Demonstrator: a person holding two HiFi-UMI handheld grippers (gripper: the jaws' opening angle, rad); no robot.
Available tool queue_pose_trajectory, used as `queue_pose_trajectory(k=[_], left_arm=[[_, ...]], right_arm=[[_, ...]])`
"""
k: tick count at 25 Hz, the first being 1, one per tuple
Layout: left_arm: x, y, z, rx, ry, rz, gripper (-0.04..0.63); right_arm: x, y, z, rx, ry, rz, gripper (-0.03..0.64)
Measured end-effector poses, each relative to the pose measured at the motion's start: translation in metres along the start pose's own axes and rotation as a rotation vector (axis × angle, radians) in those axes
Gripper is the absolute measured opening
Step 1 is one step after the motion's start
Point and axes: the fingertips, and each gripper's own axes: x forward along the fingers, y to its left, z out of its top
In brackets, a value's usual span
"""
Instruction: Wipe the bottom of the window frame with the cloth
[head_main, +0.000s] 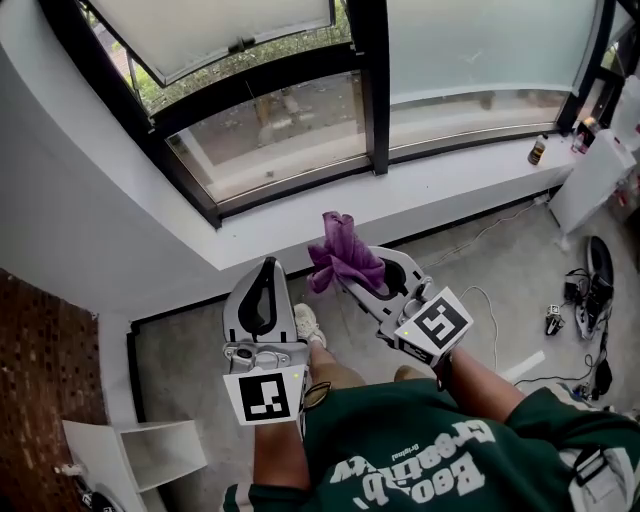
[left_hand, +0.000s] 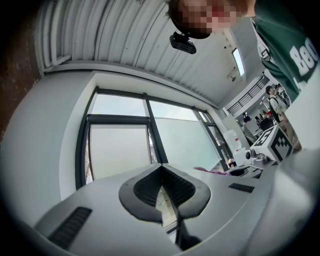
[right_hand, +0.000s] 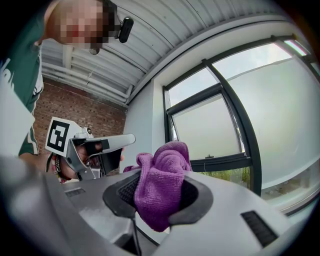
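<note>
The purple cloth (right_hand: 162, 185) was clamped between the jaws of the right gripper (head_main: 375, 270), bunched up past their tips and well apart from the window frame (head_main: 300, 185), while the left gripper (left_hand: 161, 169) was seen beside it, closed on nothing.

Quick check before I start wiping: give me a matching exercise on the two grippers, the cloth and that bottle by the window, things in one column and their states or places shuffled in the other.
Things:
1. left gripper
2. right gripper
3. purple cloth
4. bottle

States or places:
A. stands on the window sill, far right in the head view
B. jaws together, nothing between them
C. jaws closed on fabric
D. bunched up, sticking out past the jaws that hold it

Pairs: 1-B, 2-C, 3-D, 4-A
</note>
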Motion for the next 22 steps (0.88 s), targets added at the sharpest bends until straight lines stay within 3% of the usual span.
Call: queue_pose_trajectory(k=[4, 8, 15, 22], left_arm=[[0.045, 0.05, -0.047, -0.017, 0.002, -0.011, 0.009], [0.109, 0.131, -0.098, -0.08, -0.044, -0.04, 0.009], [0.251, 0.28, -0.163, -0.08, -0.018, -0.124, 0.009], [0.336, 0.348, -0.208, -0.071, 0.041, -0.212, 0.009]], right_arm=[[0.067, -0.03, -0.033, -0.008, 0.012, 0.004, 0.129], [0.172, -0.071, -0.061, -0.007, 0.022, -0.02, 0.129], [0.381, -0.138, -0.055, 0.001, 0.017, -0.027, 0.129], [0.49, -0.185, -0.066, 0.033, 0.053, -0.074, 0.13]])
